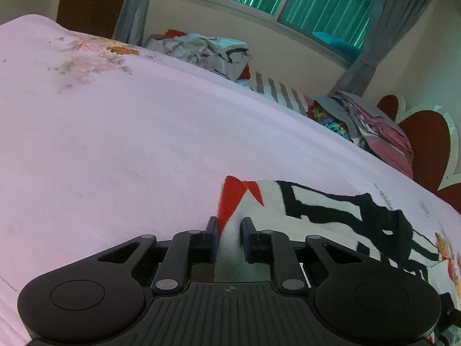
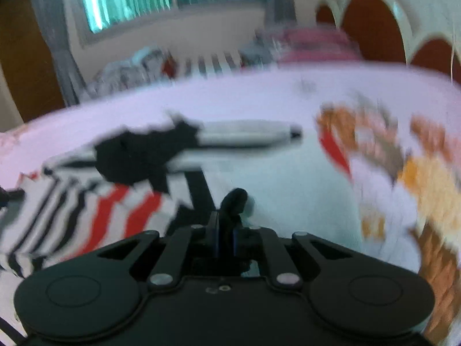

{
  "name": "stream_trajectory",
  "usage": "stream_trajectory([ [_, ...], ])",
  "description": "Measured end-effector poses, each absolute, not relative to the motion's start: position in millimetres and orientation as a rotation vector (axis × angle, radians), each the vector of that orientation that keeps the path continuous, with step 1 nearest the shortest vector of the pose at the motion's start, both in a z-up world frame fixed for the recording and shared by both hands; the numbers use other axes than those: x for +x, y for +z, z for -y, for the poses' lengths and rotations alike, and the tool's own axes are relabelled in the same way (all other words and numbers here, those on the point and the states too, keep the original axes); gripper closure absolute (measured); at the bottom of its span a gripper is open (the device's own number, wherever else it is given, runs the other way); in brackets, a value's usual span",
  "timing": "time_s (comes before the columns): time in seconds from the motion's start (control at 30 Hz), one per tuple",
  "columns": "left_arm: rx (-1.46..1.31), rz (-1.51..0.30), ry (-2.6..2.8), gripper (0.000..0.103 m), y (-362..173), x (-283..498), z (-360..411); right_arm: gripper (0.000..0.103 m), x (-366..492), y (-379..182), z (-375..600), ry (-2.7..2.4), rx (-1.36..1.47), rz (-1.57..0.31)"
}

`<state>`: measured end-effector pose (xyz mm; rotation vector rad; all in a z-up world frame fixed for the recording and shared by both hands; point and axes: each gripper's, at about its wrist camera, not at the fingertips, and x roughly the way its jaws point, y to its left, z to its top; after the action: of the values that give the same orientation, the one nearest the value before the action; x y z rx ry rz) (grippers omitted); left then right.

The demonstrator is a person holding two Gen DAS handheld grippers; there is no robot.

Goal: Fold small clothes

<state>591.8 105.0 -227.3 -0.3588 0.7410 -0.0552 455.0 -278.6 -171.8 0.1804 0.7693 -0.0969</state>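
A small white garment with black and red markings (image 1: 317, 210) lies on the pale pink bed sheet (image 1: 129, 144). My left gripper (image 1: 229, 225) sits at the garment's left edge, its jaws narrowly apart with the cloth edge between the fingers. In the blurred right wrist view the same garment (image 2: 115, 201) spreads to the left. My right gripper (image 2: 227, 219) is shut on a dark bit of the garment's fabric, which sticks up between the fingertips.
A heap of other clothes (image 1: 207, 49) and a striped piece (image 1: 276, 89) lie at the bed's far edge, with pink and floral clothes (image 1: 371, 124) beside them. A red headboard (image 1: 426, 144) stands at the right. Window and grey curtains behind.
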Motion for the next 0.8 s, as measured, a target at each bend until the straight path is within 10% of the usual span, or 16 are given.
stream_trajectory([
  [0.8,-0.216,-0.753,-0.234,0.086,-210.5,481.6,-47.6,0.080,440.4,-158.0,216.8,0.078,0.092,-0.797],
])
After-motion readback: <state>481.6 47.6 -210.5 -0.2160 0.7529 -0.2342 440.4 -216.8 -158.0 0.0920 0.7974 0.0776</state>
